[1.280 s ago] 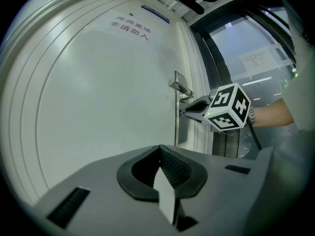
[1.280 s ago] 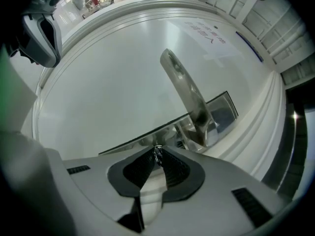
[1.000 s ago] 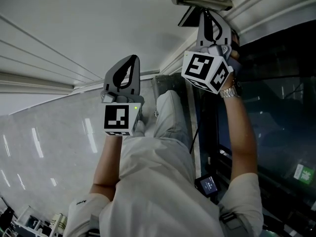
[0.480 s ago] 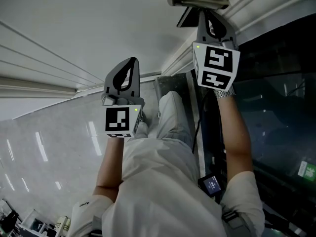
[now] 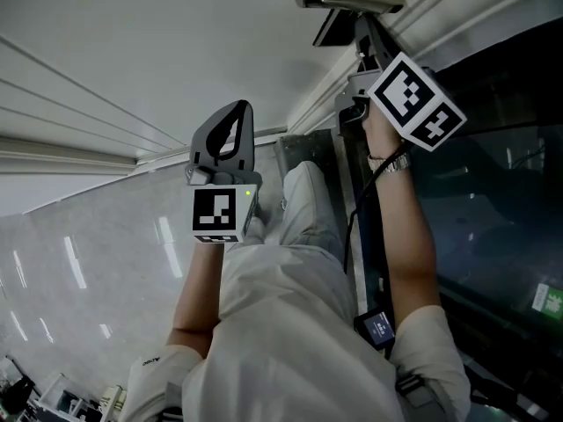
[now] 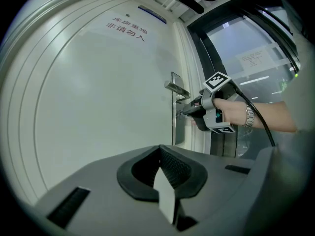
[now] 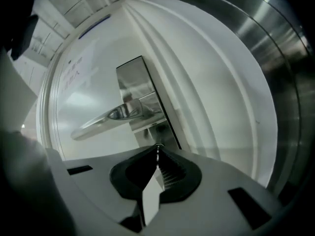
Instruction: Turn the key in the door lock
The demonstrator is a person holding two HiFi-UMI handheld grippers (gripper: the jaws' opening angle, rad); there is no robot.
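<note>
1. The white door [image 6: 98, 92] fills the view ahead of me and stands closed against its frame. A dark glass panel [image 5: 493, 218] runs beside it on my right.

2. My right gripper [image 6: 186, 112] is pushed up to the door edge just under the handle, clenched, with its jaws pressed together at the tip. What has just changed is its roll. In the head view its marker cube [image 5: 415, 102] faced me squarely half a second ago and now sits tipped on a corner, while the gripper has hardly shifted along the door. I read that as roughly a quarter turn put through the key.

3. My left gripper [image 5: 230, 112] hangs in front of the door at mid-height, well apart from the lock. It is closed on nothing and has not moved. It is only watching.

4. The steel lock plate [image 7: 135, 82] is upright on the door edge.

5. The lever handle [image 7: 108, 117] sticks out of the plate, level and untouched.

6. The key [image 7: 157, 145] sits in the lock just below the handle, pinched at my right jaw tips. Only a sliver shows, so I cannot read its angle directly.

7. My judgement is that the turn is under way, perhaps done. The bolt is not visible, so I would feel for a stop before letting go.
</note>
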